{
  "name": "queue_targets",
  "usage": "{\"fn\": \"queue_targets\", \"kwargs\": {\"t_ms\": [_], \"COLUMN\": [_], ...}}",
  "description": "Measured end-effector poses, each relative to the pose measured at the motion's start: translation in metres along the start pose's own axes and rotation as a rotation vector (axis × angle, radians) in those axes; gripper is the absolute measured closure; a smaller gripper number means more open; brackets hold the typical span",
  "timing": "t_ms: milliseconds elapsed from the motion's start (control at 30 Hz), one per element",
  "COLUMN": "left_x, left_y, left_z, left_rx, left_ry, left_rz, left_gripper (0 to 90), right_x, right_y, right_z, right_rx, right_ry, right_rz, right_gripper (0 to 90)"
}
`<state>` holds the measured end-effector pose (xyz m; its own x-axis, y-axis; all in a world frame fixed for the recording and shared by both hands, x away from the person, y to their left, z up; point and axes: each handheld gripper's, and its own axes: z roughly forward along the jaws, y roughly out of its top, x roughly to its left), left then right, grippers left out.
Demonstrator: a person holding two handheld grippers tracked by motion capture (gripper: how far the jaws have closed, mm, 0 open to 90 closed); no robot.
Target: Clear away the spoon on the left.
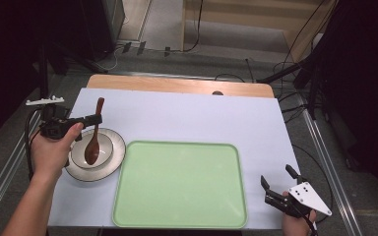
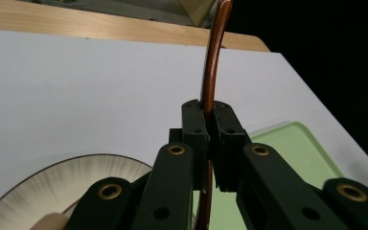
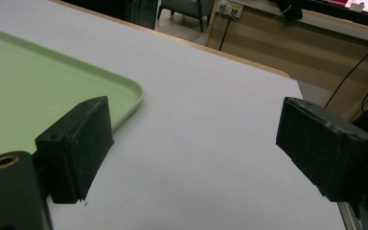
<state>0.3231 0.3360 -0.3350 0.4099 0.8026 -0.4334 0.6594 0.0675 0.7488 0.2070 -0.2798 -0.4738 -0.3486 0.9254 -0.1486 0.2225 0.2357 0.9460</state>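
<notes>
Table (image 1: 187, 118): I see a pale lavender-white sheet over a wooden top; the bare wood shows as a strip along the far edge.
Tray (image 1: 179, 184): light green, rectangular, rounded corners, nothing on it. It lies at the near middle of the sheet, just beside the plate.
Plate (image 1: 115, 160): white with a dark rim, left of the tray. A small bowl (image 1: 106, 142) sits on it.
Spoon (image 1: 94, 137): dark brown wood, standing nearly upright. Its scoop end hangs in or just over the bowl; I cannot tell whether it touches. The handle rises past the left jaws.
Left gripper (image 1: 96, 119): clenched on the spoon handle. In the left gripper view the handle (image 2: 210, 72) is pinched between the two pads partway up its length.
Right gripper (image 1: 275, 184): jaws spread wide, nothing between them, resting low at the near right corner of the sheet, well apart from the tray's right rim.
Step in hand: I judge this as lifting the spoon out of the bowl, probably toward the tray.
Method: I keep the clamp firm, raise straight up until the scoop clears the bowl rim, then travel right. A curved handle can pivot in flat pads, so I move slowly and avoid twisting the hand.
Risk: dragging the scoop could tip the bowl.
Room: grey floor, cables, dark stands around the table.
</notes>
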Motion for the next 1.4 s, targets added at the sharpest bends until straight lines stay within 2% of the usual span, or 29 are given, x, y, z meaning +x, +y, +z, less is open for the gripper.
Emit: {"fn": "queue_targets", "kwargs": {"t_ms": [100,167,233,367,600,933,1133,1400], "left_x": [-0.009,-0.010,-0.015,-0.020,-0.029,-0.049,-0.054,-0.056], "left_y": [-0.002,-0.002,-0.005,-0.009,-0.014,-0.030,-0.037,-0.056], "left_z": [-0.004,-0.004,-0.004,-0.002,-0.002,0.007,0.012,0.022], "left_rx": [-0.005,-0.005,0.000,0.003,0.006,0.053,0.063,0.084], "left_ry": [-0.017,-0.029,-0.068,-0.088,-0.104,-0.141,-0.150,-0.167], "left_rz": [0.018,0.018,0.023,0.019,0.020,0.027,0.023,-0.017], "left_gripper": [86.1,86.1,86.1,86.0,86.1,86.0,86.0,86.0], "right_x": [0.000,0.000,0.000,0.000,0.000,0.000,0.000,0.000], "right_y": [0.000,0.000,0.000,0.000,0.000,0.000,0.000,0.000], "right_z": [0.000,0.000,0.000,0.000,0.000,0.000,-0.001,0.000], "right_rx": [-0.001,-0.001,-0.002,-0.005,-0.005,-0.006,-0.006,-0.007], "right_ry": [-0.001,-0.002,-0.002,-0.003,-0.004,-0.006,-0.005,-0.005], "right_rz": [0.004,0.002,0.002,0.003,0.003,0.002,0.002,0.001], "right_gripper": [13.2,13.2,13.2,13.2,13.2,13.2,13.2,13.2]}}
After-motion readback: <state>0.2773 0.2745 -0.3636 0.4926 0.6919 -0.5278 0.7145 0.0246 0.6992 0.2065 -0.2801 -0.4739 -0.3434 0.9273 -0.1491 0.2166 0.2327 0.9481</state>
